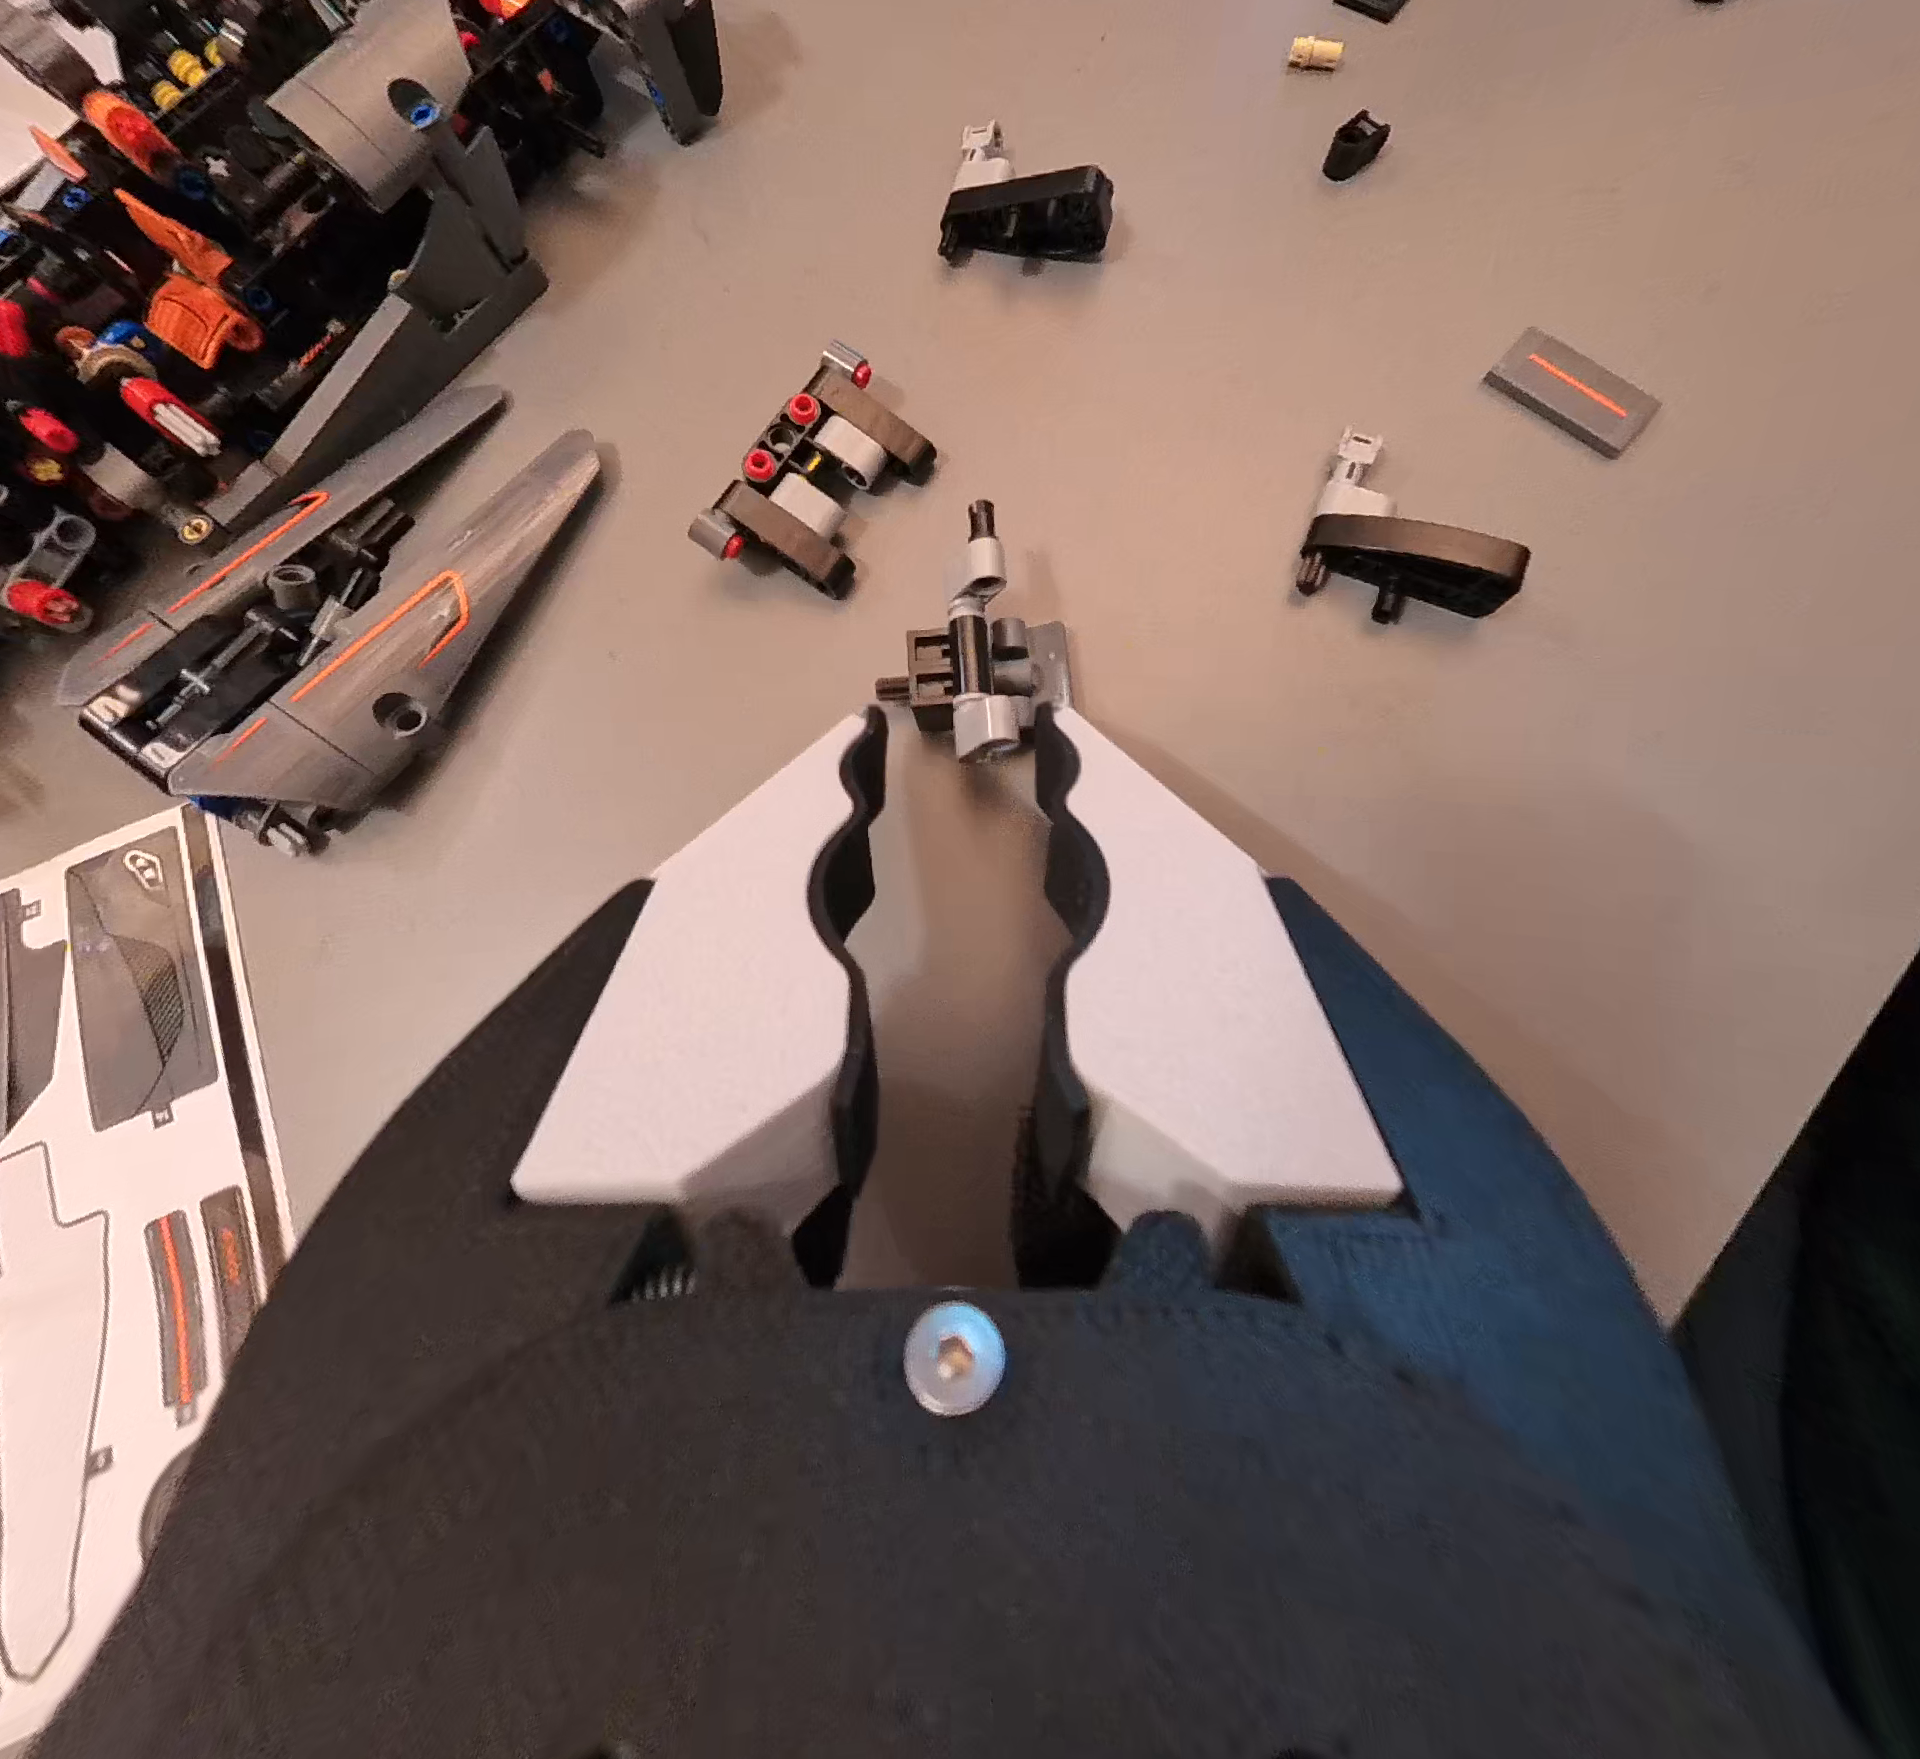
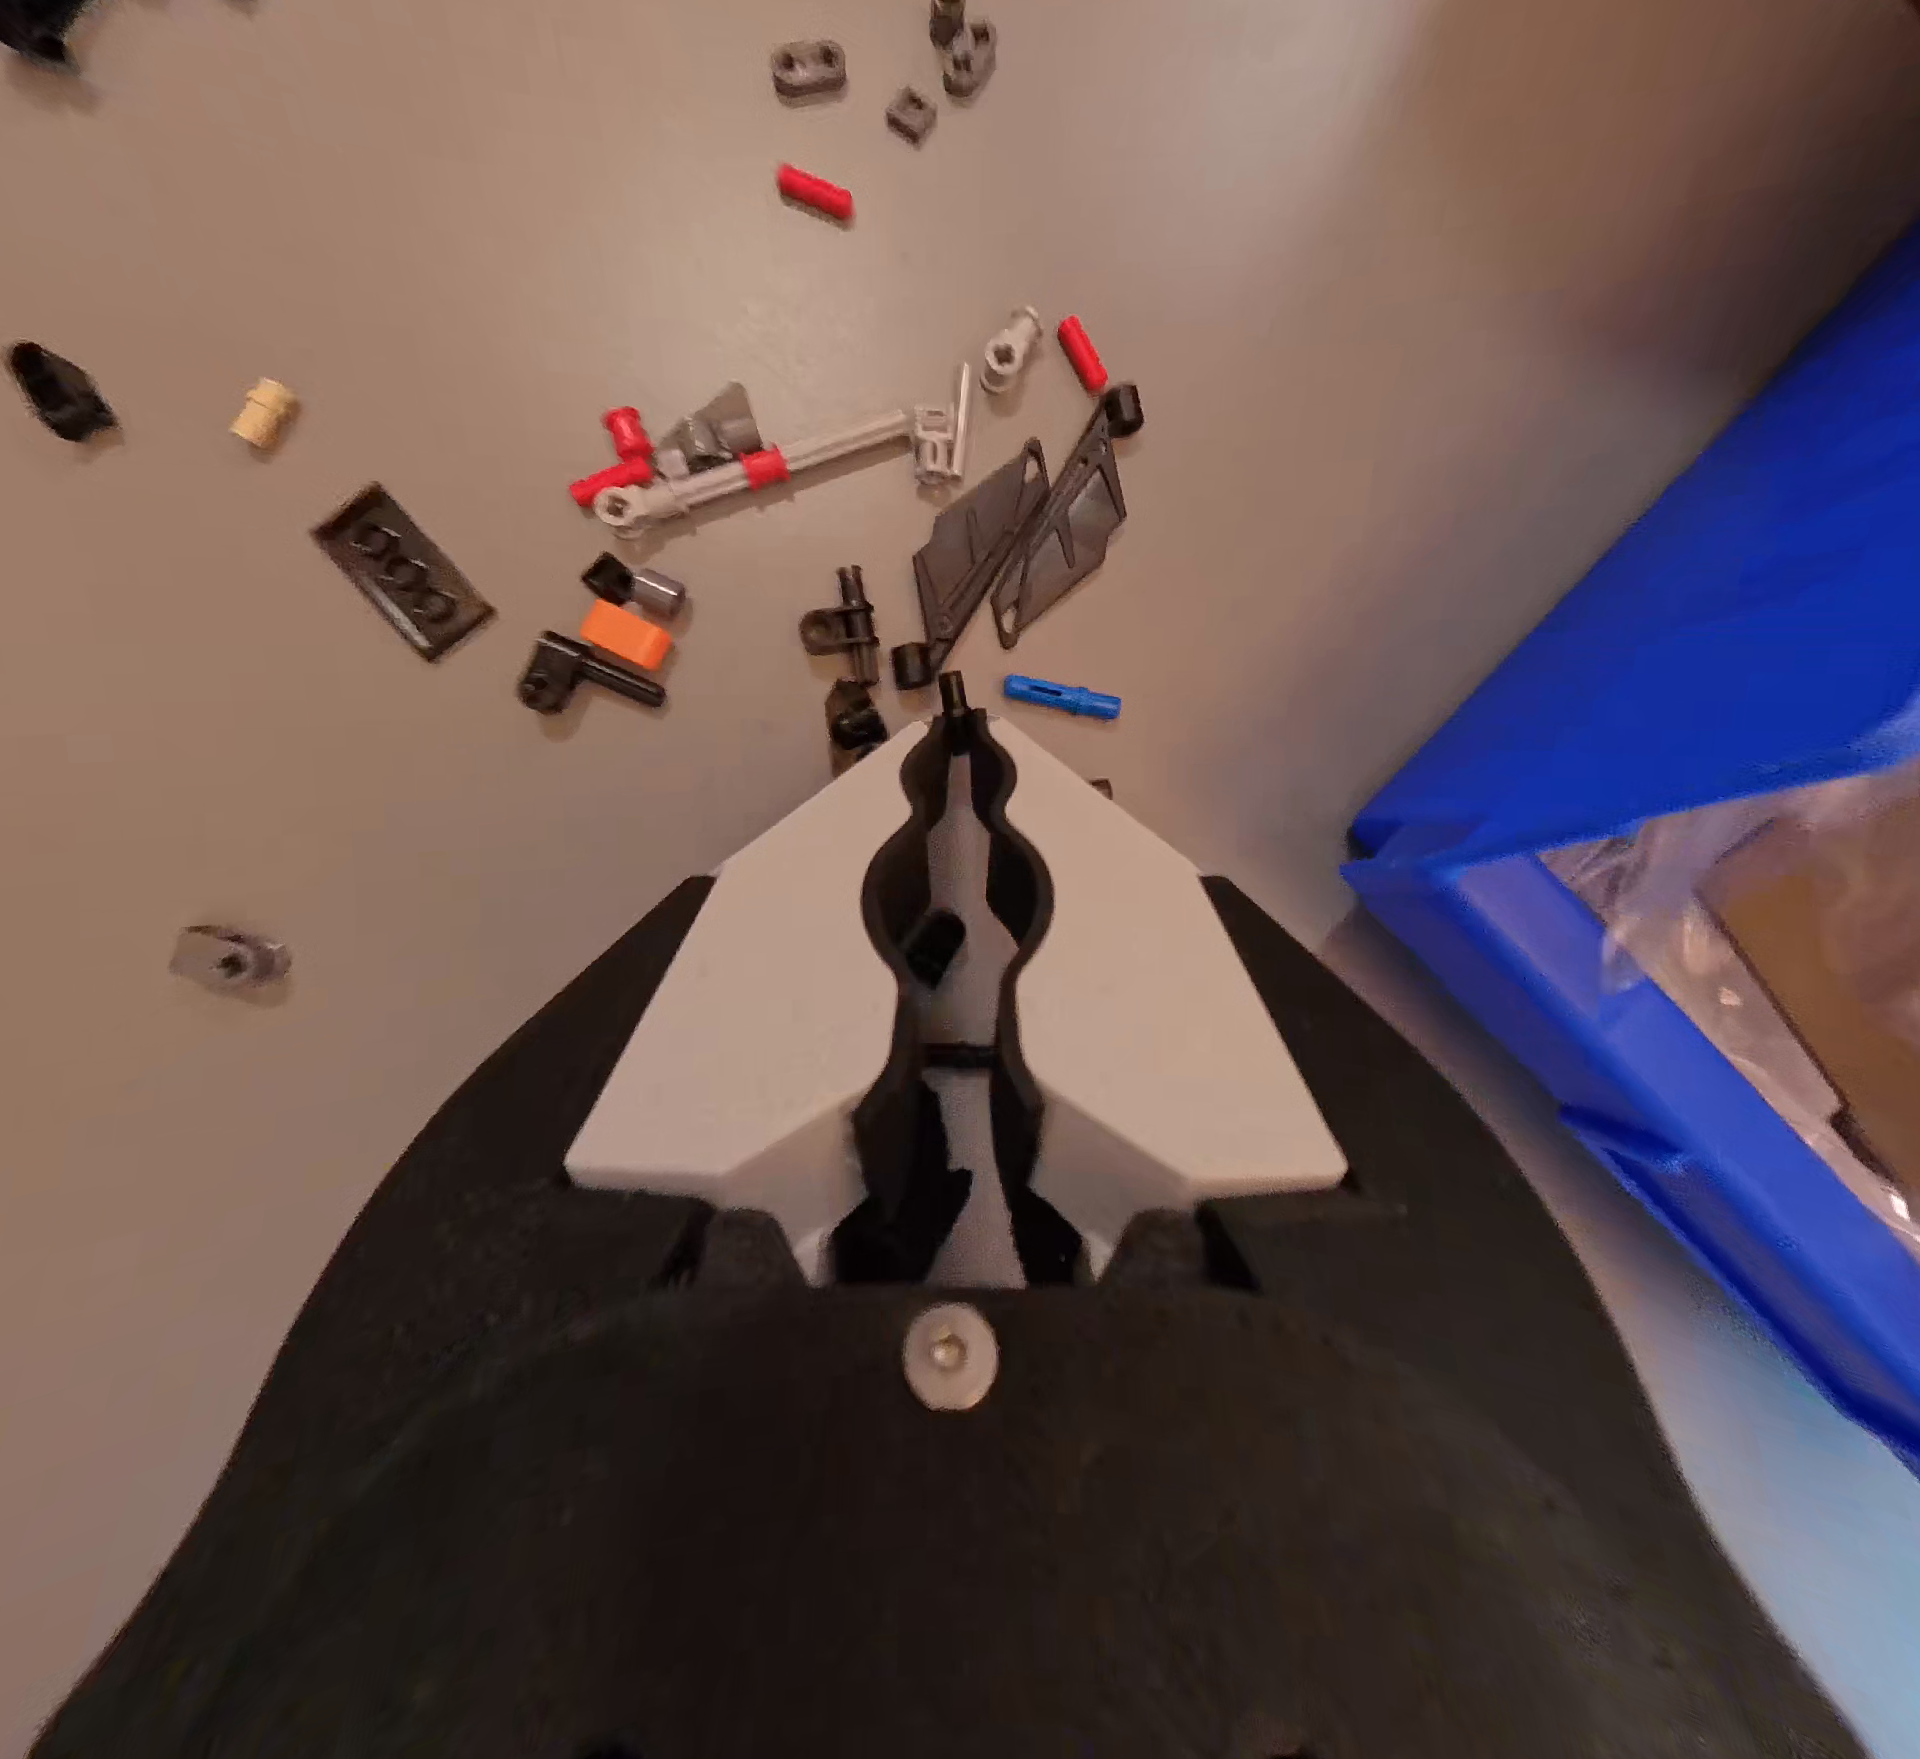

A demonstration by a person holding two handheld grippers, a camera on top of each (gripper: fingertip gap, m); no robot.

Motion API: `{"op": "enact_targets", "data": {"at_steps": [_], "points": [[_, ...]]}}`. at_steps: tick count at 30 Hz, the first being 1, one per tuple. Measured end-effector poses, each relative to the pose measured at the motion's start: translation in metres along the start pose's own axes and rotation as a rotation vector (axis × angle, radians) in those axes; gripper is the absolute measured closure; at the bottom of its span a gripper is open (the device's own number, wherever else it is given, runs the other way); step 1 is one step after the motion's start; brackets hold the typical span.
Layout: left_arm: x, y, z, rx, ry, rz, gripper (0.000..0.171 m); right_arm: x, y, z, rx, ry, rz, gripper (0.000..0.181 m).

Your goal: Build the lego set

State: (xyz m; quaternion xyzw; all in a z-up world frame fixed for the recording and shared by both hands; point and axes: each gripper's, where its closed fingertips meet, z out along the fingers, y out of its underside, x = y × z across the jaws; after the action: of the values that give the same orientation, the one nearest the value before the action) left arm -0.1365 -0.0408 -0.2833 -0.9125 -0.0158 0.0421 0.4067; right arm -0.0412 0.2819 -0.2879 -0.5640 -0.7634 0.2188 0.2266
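In the left wrist view my left gripper (image 1: 961,722) holds a small black and light grey Technic sub-assembly (image 1: 971,660) between its fingertips, just above the grey table (image 1: 1195,774). A black axle with a grey connector sticks out forward from it. In the right wrist view my right gripper (image 2: 958,730) is nearly closed on a small black pin (image 2: 951,699) that pokes out past the tips. It hovers over a scatter of loose parts. Another dark piece (image 2: 930,946) shows in the gap between the fingers.
The big black, grey and orange car model (image 1: 260,151) fills the far left, with a grey winged panel section (image 1: 332,629) and a sticker sheet (image 1: 104,1138) nearer. Small sub-assemblies (image 1: 821,473) (image 1: 1403,546) lie ahead. A blue bin (image 2: 1714,826) stands at the right; a blue pin (image 2: 1060,696) and dark panels (image 2: 1023,556) lie close by. Left tips to right tips: about 35 cm.
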Motion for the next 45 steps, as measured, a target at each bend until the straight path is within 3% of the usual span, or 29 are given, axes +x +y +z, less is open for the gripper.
{"op": "enact_targets", "data": {"at_steps": [7, 9, 10, 11, 12, 13, 16, 19, 23, 25, 30, 35, 45], "points": [[0.015, 0.005, 0.000, -0.010, 0.002, 0.034, 0.144, -0.050, -0.035, -0.030, 0.102, -0.020, -0.081, 0.180], [0.015, 0.004, 0.000, -0.019, -0.032, 0.072, 0.156, -0.067, -0.043, -0.032, 0.127, -0.048, -0.088, 0.180], [0.025, 0.007, 0.000, -0.043, 0.025, 0.067, 0.159, -0.076, -0.046, -0.033, 0.136, -0.061, -0.094, 0.180], [0.034, 0.007, 0.000, -0.050, 0.065, 0.059, 0.152, -0.085, -0.050, -0.034, 0.149, -0.076, -0.099, 0.180], [0.035, 0.005, -0.002, -0.035, 0.044, 0.079, 0.147, -0.095, -0.055, -0.035, 0.166, -0.094, -0.104, 0.180], [0.029, 0.004, -0.004, -0.032, -0.011, 0.107, 0.154, -0.108, -0.061, -0.035, 0.184, -0.121, -0.109, 0.180], [0.018, -0.005, -0.016, 0.020, -0.097, 0.147, 0.156, -0.152, -0.078, -0.031, 0.235, -0.231, -0.135, 0.180], [0.017, -0.016, -0.017, 0.050, -0.079, 0.191, 0.146, -0.197, -0.092, -0.015, 0.251, -0.342, -0.174, 0.180], [0.018, -0.030, -0.007, 0.051, -0.072, 0.368, 0.140, -0.232, -0.111, 0.005, 0.273, -0.431, -0.211, 0.180], [0.010, -0.033, -0.002, 0.037, -0.072, 0.426, 0.147, -0.241, -0.118, 0.014, 0.281, -0.468, -0.204, 0.180], [0.013, -0.021, 0.009, -0.036, 0.100, 0.437, 0.154, -0.248, -0.130, 0.030, 0.280, -0.503, -0.195, 0.180], [0.020, -0.020, 0.012, -0.001, 0.199, 0.403, 0.162, -0.254, -0.138, 0.042, 0.269, -0.523, -0.197, 0.180], [0.017, -0.020, 0.018, 0.020, 0.199, 0.383, 0.164, -0.255, -0.139, 0.058, 0.226, -0.511, -0.215, 0.180]]}}
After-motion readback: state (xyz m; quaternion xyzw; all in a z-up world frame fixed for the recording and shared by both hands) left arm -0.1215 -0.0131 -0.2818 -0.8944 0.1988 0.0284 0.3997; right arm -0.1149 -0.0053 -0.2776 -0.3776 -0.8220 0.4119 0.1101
